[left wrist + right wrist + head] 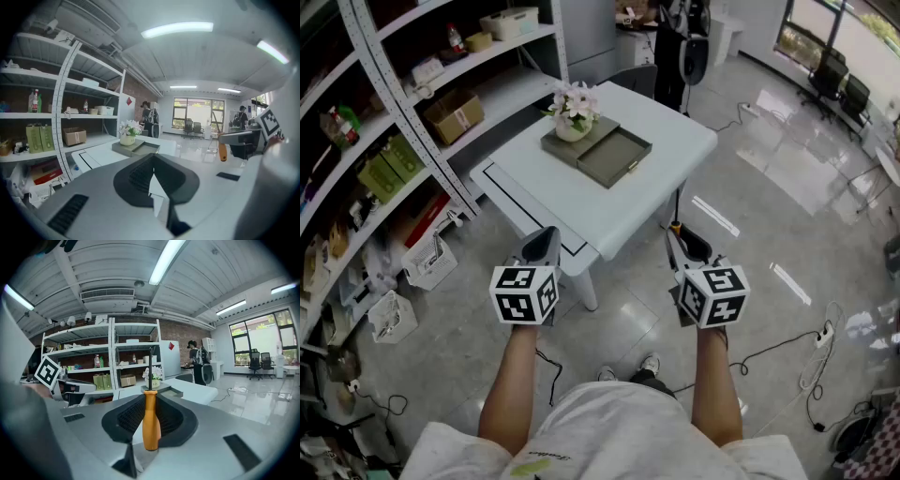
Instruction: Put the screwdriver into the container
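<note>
Nearest the lens, bare forearms (511, 384) and pale shorts (609, 431). Just beyond, two marker-cubed tools held side by side above glossy grey floor.

Pinched between the jaws of the right gripper (686, 246): orange-handled screwdriver with a thin dark shaft (151, 423), clamped at the handle's waist, shaft pointing forward toward the table. Left gripper (542, 246) carrying nothing, jaws pressed together at the tips.

Pick-up apparently done, delivery all to come. Shallow olive-grey rectangular container (617, 155) well apart from the tool, lying open and bare on the white square table (544, 202), touching a flat matching slab under a cream pot of pale flowers (573, 120). Left to do, by this reading: step forward, reach over the near table edge, lower, release.

Open floor straight ahead, nothing standing before the table's near corner. Metal shelving rack (403, 112) close along the left side. Black cables (773, 349) trailing across the floor at right, worth stepping clear of. Flowers just beside the far-left rim, so probably easier to come in from the near-right, where the rim stands free.
</note>
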Demonstrator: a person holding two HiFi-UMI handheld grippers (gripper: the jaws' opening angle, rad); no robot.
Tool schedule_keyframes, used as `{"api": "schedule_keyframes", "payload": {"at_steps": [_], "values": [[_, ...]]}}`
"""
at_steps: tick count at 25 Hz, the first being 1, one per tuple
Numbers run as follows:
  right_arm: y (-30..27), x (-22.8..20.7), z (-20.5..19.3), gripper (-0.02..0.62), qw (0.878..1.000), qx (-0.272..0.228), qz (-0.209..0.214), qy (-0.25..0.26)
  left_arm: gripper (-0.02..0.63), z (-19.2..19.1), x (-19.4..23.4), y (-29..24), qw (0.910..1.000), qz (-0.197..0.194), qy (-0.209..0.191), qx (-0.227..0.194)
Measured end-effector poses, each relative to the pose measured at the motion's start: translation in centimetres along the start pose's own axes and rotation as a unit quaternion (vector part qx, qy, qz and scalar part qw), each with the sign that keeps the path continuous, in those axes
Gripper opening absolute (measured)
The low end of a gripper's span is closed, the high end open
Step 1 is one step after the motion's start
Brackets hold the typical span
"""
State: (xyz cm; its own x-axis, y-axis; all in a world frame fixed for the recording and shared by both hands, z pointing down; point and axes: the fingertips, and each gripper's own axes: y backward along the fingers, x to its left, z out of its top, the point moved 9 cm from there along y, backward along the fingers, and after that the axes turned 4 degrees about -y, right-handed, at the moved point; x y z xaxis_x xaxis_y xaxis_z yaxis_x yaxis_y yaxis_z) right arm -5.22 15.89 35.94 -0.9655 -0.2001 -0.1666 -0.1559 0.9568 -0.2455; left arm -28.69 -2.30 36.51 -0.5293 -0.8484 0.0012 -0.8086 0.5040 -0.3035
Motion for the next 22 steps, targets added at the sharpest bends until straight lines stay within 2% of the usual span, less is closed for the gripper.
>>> {"api": "schedule_keyframes", "payload": {"at_steps": [11, 22], "values": [[-0.2, 0.3, -0.3, 0.075, 1.0, 0.001, -0.001, 0.001, 0.005, -0.3, -0.6, -1.7, 0.9997, -0.024, -0.001, 0.002], [-3.5, -4.3, 0.1, 0.075, 1.0, 0.007, 0.015, 0.001, 0.005, 0.7, -2.2, -7.2, 0.9997, -0.02, -0.004, 0.01]]}}
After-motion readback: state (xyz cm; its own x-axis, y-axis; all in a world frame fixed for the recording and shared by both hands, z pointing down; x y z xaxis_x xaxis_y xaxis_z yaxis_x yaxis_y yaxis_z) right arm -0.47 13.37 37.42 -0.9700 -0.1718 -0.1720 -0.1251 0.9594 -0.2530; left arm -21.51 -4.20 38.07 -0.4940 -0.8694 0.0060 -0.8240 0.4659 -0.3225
